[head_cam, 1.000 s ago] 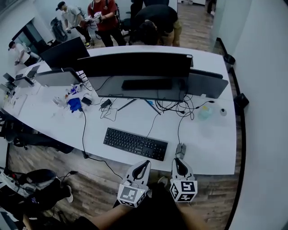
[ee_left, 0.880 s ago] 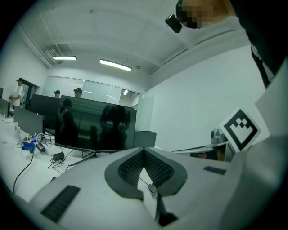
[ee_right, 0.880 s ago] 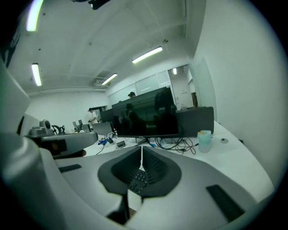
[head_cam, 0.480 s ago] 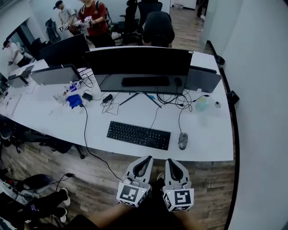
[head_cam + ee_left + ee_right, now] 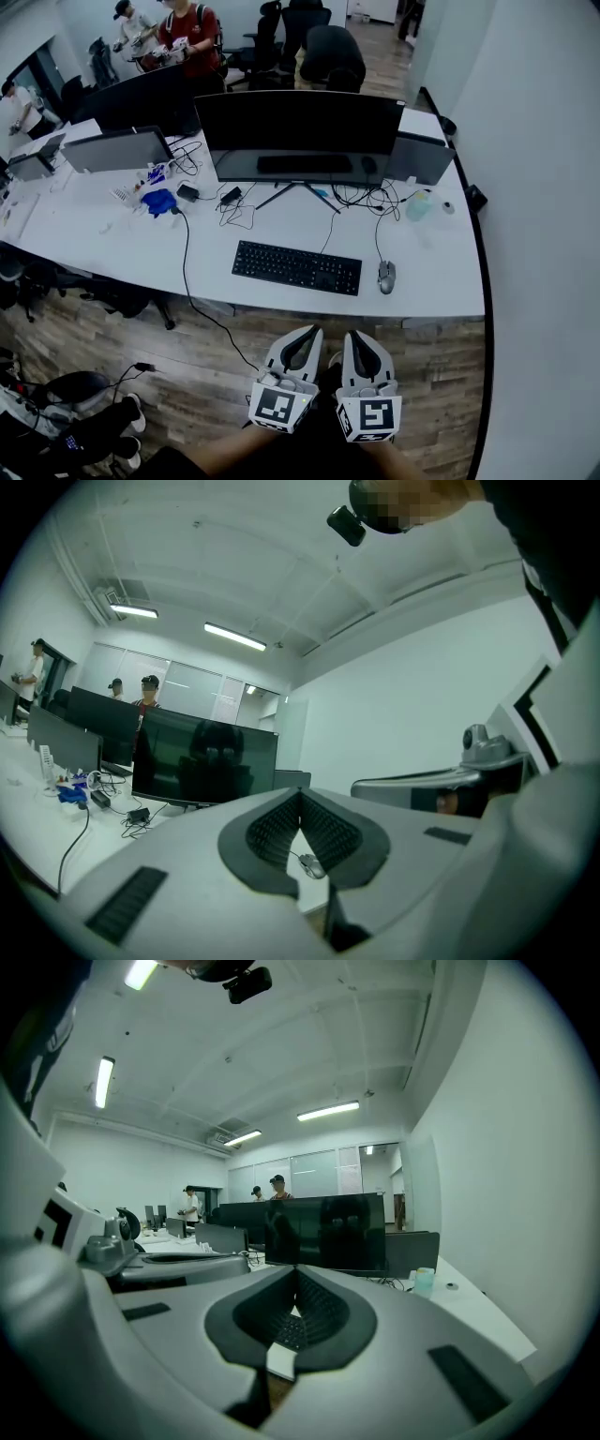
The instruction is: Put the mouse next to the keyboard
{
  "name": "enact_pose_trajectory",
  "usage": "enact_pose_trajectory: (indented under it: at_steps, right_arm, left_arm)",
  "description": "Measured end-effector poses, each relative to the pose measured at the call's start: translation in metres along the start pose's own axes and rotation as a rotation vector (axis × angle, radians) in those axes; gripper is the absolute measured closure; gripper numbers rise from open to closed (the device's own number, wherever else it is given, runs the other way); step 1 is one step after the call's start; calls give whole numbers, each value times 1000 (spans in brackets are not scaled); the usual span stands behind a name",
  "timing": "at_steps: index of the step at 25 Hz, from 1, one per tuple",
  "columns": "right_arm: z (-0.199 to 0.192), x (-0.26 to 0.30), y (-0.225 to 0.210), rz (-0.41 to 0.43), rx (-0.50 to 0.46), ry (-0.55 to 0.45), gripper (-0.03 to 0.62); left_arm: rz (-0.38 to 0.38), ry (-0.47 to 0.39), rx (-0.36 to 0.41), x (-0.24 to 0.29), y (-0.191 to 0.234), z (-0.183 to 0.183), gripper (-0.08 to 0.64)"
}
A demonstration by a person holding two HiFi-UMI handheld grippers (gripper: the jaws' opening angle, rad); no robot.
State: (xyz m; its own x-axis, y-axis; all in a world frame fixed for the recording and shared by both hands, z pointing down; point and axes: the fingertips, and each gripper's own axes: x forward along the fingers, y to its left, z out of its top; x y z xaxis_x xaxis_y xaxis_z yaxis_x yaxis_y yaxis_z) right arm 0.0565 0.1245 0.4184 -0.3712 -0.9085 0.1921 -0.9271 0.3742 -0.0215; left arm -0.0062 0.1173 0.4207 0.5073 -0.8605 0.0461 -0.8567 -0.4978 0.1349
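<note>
A grey wired mouse [image 5: 386, 277] lies on the white desk [image 5: 431, 272], just right of the black keyboard [image 5: 296, 267]. Both grippers hang off the desk, over the wooden floor, near the person's body. My left gripper [image 5: 302, 334] is shut with nothing in it; in the left gripper view the mouse [image 5: 311, 865] shows small beyond its closed jaws. My right gripper [image 5: 358, 337] is shut and empty too; the right gripper view shows part of the keyboard [image 5: 291, 1331] past its jaws.
A large dark monitor [image 5: 300, 127] stands behind the keyboard, with cables [image 5: 375, 211] on the desk. A blue object [image 5: 158, 202] and more screens sit to the left. People [image 5: 192, 33] and chairs are at the far side. A wall runs along the right.
The right gripper has drawn back from the mouse at the desk edge and now hangs beside the left one. The view has shifted, so the desk looks farther away.
</note>
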Motion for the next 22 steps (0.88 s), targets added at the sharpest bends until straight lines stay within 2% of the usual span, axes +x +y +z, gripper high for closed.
enact_pose_trajectory:
  at_steps: [2, 9, 14, 22]
  right_arm:
    - [2, -5, 6, -9, -12, -6, 574]
    - [2, -14, 28, -8, -33, -19, 574]
    - [0, -21, 41, 1, -36, -18, 574]
    - [-8, -32, 54, 9, -26, -11, 574]
  left_arm:
    - [-8, -30, -10, -7, -2, 6, 546]
    - [-19, -38, 20, -32, 0, 7, 546]
    - [-12, -59, 8, -43, 0, 12, 546]
    - [-16, -42, 13, -60, -2, 4, 546]
